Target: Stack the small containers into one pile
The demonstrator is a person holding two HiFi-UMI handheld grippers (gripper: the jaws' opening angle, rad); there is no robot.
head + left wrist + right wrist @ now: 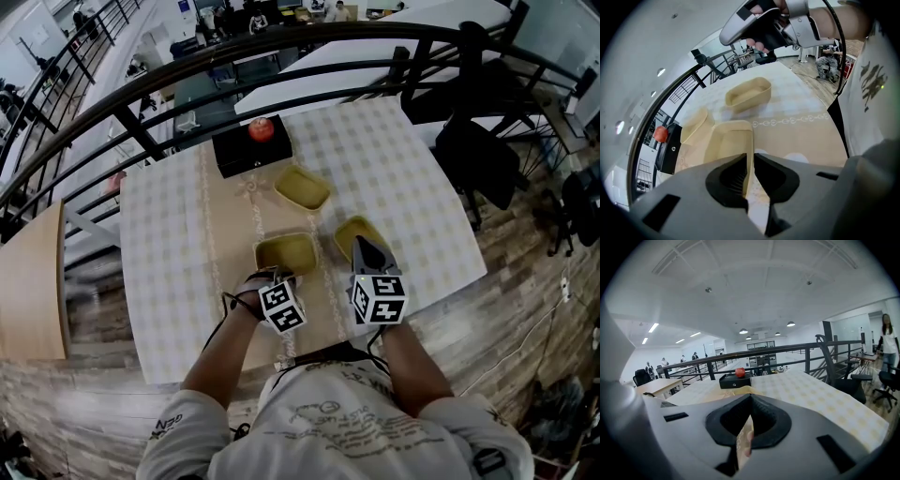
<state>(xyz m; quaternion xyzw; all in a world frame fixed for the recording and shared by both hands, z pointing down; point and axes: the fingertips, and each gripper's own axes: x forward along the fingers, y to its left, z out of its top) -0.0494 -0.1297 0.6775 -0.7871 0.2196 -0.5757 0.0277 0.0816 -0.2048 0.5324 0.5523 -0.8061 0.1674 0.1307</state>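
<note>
The table (422,187) wears a pale checked cloth, with a tan runner (234,216) passing from near to far down its middle. At the far edge a black box (251,150) stands on the runner, with a red round thing (261,129) on top. Three shallow yellowish containers are on the table. The far container (302,187) is just right of the box, the near-left container (285,253) lies on the runner, and the near-right container (356,232) sits beside it on the checked cloth.
</note>
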